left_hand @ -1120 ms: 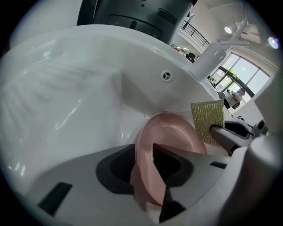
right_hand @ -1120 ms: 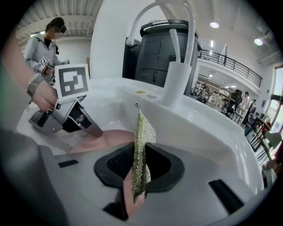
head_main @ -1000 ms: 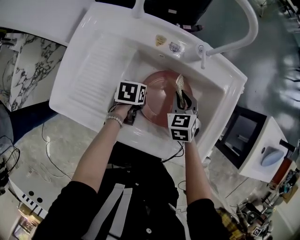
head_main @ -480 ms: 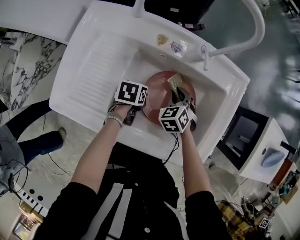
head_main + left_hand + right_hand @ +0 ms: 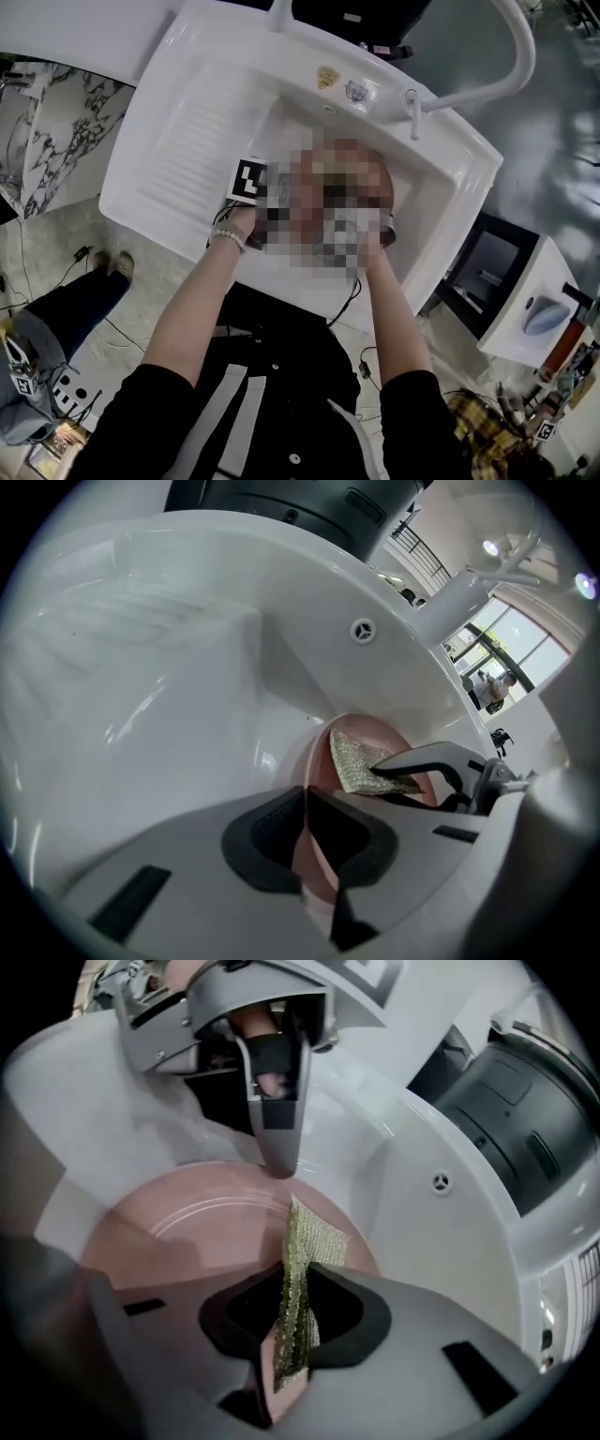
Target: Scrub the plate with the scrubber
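L hand-held gripper (image 5: 305,794) just closed on plate (image 5: 389,735) rim.

White sink (image 5: 450,164), ribbed drainboard (image 5: 192,127) at left, pink plate (image 5: 178,1218) in its basin.

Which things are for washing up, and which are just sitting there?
For the job: pink plate, its rim in the left gripper, whose jaws just closed; scrubber, pinched by the right gripper; sink.
Just there: faucet; stickers on the sink's back ledge.
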A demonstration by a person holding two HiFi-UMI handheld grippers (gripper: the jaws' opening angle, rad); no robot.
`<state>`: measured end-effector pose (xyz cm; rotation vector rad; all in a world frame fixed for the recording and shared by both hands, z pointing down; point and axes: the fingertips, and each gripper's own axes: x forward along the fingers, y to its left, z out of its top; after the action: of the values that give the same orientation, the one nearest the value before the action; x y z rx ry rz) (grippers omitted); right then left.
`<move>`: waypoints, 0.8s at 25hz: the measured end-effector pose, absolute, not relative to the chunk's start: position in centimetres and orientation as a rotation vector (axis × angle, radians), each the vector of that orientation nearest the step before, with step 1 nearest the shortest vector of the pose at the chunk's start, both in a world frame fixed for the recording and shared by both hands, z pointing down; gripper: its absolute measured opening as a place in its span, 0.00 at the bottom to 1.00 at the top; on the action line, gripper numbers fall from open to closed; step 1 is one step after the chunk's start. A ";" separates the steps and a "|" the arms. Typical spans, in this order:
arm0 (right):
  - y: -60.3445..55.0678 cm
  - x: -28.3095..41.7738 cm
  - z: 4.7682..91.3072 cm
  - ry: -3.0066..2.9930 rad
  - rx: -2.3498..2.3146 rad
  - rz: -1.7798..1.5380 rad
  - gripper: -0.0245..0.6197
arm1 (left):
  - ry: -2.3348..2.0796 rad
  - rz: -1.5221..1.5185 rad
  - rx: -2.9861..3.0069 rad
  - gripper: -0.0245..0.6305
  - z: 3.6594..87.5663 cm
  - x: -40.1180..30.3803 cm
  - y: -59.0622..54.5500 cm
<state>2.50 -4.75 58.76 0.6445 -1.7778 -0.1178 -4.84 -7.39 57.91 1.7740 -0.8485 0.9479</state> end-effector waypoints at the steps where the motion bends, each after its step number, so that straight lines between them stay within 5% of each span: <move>1: -4.5 2.3 58.8 -1.778 0.602 -0.154 0.15 | -0.848 0.945 1.773 0.06 57.9 -4.9 -7.4; 20: 3.6 -1.0 57.7 -1.944 0.005 -0.387 0.15 | -0.851 0.914 1.756 0.06 57.8 -4.9 -7.5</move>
<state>-1.00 3.65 57.69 0.0055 -1.9436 -0.3866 -4.89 -7.47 57.85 1.7559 -0.8507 0.9136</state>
